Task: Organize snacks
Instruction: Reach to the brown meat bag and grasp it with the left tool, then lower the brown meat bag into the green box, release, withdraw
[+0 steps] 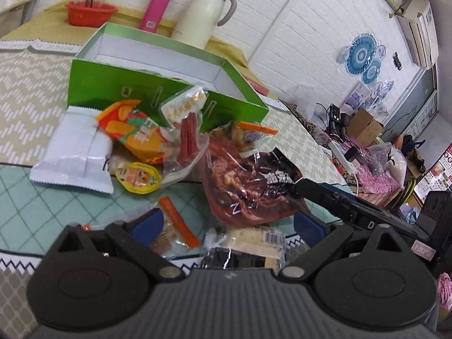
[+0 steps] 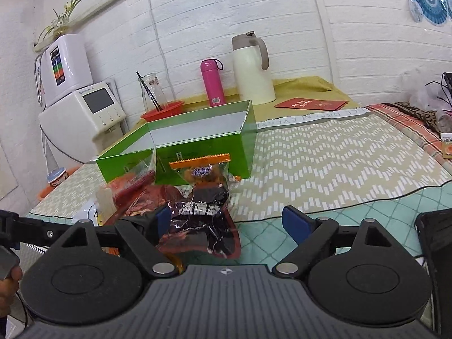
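On a table [image 1: 25, 197] against a white brick wall, loose snacks [image 1: 135, 138] lie heaped before an open green box [image 1: 118, 82], likely awaiting packing, while the left gripper [image 1: 228, 223] and right gripper [image 2: 226, 220] both gape over a dark red packet [image 2: 197, 226]

White brick-pattern wall [image 2: 310, 28], wall air conditioner [image 1: 421, 39], cluttered side table [image 1: 375, 169].
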Available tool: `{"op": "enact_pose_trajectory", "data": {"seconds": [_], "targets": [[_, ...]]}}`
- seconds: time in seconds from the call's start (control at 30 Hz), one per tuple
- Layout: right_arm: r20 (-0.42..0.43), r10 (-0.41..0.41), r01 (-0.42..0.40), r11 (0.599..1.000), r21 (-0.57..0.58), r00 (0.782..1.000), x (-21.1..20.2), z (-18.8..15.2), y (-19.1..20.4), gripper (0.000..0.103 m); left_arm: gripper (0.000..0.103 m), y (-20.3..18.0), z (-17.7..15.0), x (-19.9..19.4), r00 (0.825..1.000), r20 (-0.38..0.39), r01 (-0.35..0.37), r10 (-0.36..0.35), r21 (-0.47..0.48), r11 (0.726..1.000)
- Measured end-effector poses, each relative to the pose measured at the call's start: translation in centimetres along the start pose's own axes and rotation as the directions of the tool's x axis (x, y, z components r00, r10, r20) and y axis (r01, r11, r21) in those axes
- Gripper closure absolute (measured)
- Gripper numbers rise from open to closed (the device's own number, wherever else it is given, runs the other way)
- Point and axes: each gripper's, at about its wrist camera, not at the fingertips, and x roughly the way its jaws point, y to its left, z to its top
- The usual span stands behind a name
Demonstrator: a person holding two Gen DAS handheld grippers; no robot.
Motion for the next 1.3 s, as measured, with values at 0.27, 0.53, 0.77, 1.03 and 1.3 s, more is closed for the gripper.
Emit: {"op": "enact_pose_trajectory", "data": {"seconds": [0.27, 0.53, 0.77, 1.03, 1.3], "targets": [[-0.043, 0.057, -0.057, 0.998, -0.001, 0.997, 0.7, -0.7, -0.3, 0.055, 0.059, -0.7, 1.3, 2.7, 0.999, -0.054, 0.004, -0.002, 0.031, 1.0], [-0.06, 0.029, -0.032, 0.998, -0.047, 0.998, -0.9, -1.6, -1.0, 0.056, 0.065, -1.6, 0.8, 3.9, 0.996, -0.086, 0.025, -0.02, 0.062, 0.998], [-0.075, 0.058, -0.058, 0.998, 0.008, 0.995, 0.2, -1.8, -1.3, 0.014, 0.045, -0.9, 2.0, 1.6, 1.0, 0.009, -0.02, 0.019, 0.064, 0.998], [-0.083, 0.101, -0.097, 0.994, 0.053, 0.991, 0.3, -1.9, -1.3, 0.012, 0.064, -1.3, 2.0, 3.3, 0.999, -0.051, 0.013, -0.007, 0.117, 0.993], [-0.088, 0.071, -0.068, 0.997, 0.044, 0.994, 0.4, -2.0, -0.7, 0.048, 0.08, -1.1, 2.0, 3.3, 0.997, -0.064, 0.039, -0.032, 0.114, 0.993]]}}
